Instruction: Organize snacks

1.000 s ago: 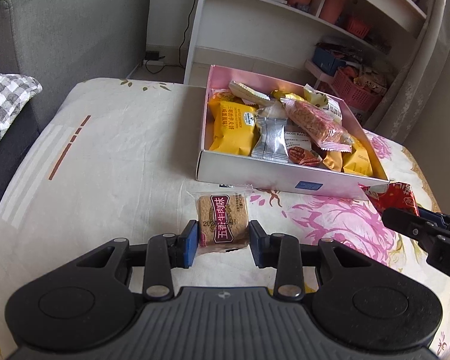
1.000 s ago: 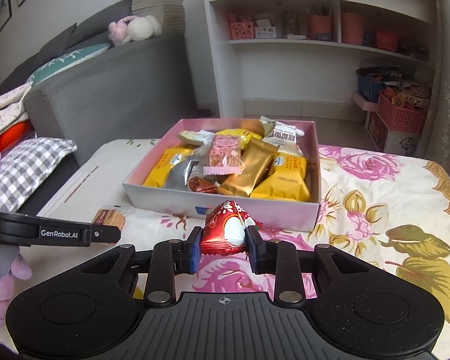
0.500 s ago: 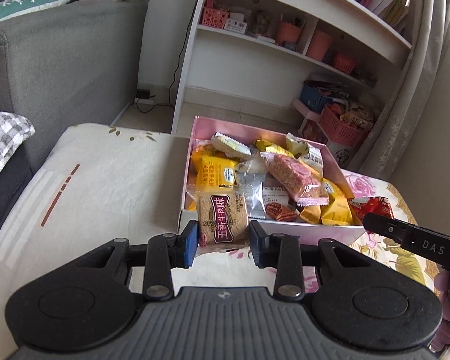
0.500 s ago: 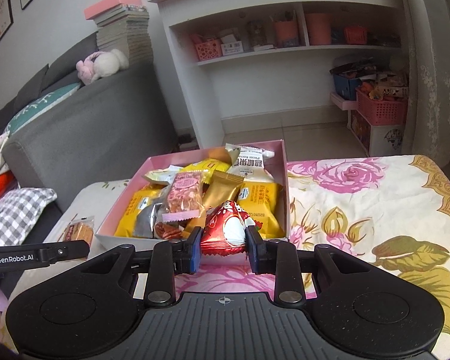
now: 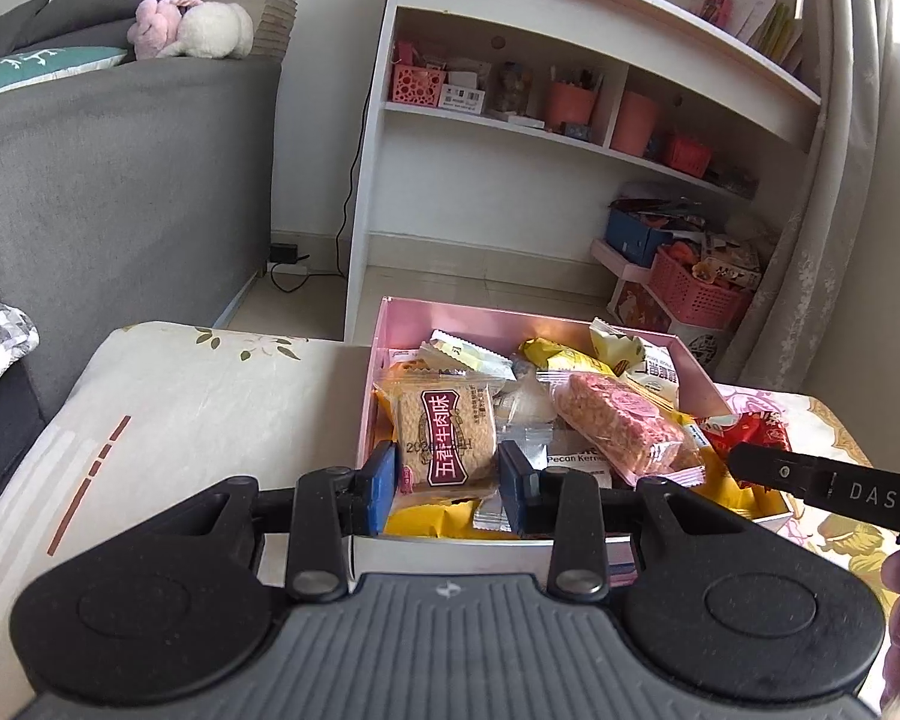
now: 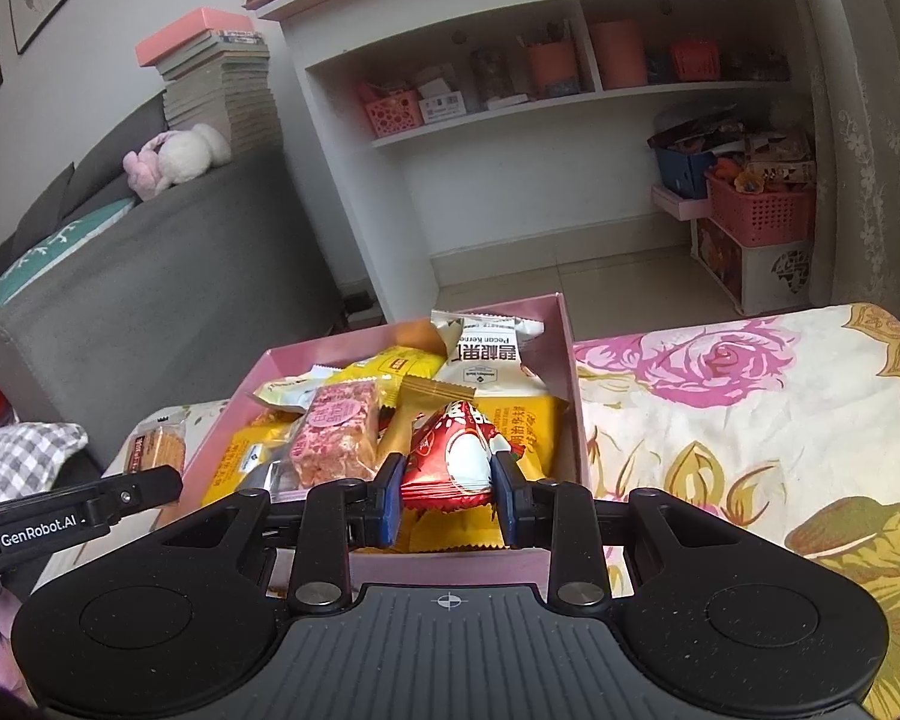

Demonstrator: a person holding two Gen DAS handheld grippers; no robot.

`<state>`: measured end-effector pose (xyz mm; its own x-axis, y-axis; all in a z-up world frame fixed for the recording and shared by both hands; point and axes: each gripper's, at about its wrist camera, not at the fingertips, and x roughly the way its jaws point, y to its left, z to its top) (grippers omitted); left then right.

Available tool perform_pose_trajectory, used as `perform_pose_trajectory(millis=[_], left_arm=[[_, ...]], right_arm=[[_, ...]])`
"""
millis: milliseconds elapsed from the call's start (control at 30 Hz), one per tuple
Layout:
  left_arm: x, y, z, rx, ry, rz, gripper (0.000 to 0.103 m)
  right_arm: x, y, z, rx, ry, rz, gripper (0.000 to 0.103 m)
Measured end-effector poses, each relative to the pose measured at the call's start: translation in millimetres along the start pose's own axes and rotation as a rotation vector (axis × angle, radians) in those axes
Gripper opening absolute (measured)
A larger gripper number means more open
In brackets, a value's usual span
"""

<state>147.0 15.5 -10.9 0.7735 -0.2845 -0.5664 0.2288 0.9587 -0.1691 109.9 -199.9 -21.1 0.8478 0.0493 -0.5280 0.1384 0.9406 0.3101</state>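
Both hand-held grippers carry a snack and both hang over the pink box [image 5: 384, 360], our landmark for everything below. Our left gripper [image 5: 447, 480] has its blue pads pressed on the sides of a clear-wrapped biscuit packet [image 5: 447, 435] with a maroon label, the jaws only as far apart as the packet is wide. That packet sits above the near left corner of the box, over the yellow packs [image 5: 432, 519] lying inside. Our right gripper [image 6: 447, 495] is pinched nearly closed on a red foil snack [image 6: 453, 456], which hangs above the near right part of the box; in the left wrist view the same gripper shows at the box's right edge.

We judge the task well along. Inside the box we already see a heap: the yellow packs, a pink puffed-rice bar [image 5: 621, 426], a gold bar [image 6: 411, 420], pecan kernel bags [image 6: 489, 360] toward the far wall, and some silver wrappers. On the floral cloth [image 6: 750, 396] around the box we can find no loose snack in either view, though the cloth close under the grippers is hidden.

What is left, as we read it, is to release these two packets into the box. Whether the heap then needs any tidying we cannot tell.
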Motion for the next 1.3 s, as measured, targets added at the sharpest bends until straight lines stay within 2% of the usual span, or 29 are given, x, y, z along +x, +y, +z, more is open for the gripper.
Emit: perform_pose_trajectory(millis=[200, 433, 633, 700, 800, 933, 1000, 1067, 1300], left_arm=[[7, 3, -3, 0.024, -0.01, -0.011, 0.032], [22, 4, -9, 0.033, 0.04, 0.013, 0.033], [18, 4, -8, 0.048, 0.038, 0.014, 0.036], [19, 2, -7, 0.05, 0.034, 0.019, 0.038], [17, 1, -5, 0.053, 0.033, 0.019, 0.044], [13, 0, -4, 0.047, 0.035, 0.0, 0.06], [10, -3, -3, 0.057, 0.041, -0.001, 0.064], [7, -7, -3, 0.07, 0.049, 0.004, 0.072], [-14, -14, -7, 0.07, 0.105, 0.007, 0.087]], right_arm=[[10, -4, 1, 0.032, -0.009, 0.023, 0.029], [18, 6, -7, -0.044, 0.026, 0.034, 0.03], [17, 8, -7, -0.051, 0.025, 0.041, 0.034], [16, 8, -8, -0.054, 0.024, 0.039, 0.04], [12, 8, -7, -0.057, 0.012, 0.037, 0.056], [6, 2, -2, -0.029, -0.002, 0.039, 0.061], [1, 0, 0, -0.011, -0.007, 0.042, 0.065], [-4, -1, 3, -0.008, -0.007, 0.048, 0.069], [-35, 4, 0, -0.019, 0.019, 0.028, 0.087]])
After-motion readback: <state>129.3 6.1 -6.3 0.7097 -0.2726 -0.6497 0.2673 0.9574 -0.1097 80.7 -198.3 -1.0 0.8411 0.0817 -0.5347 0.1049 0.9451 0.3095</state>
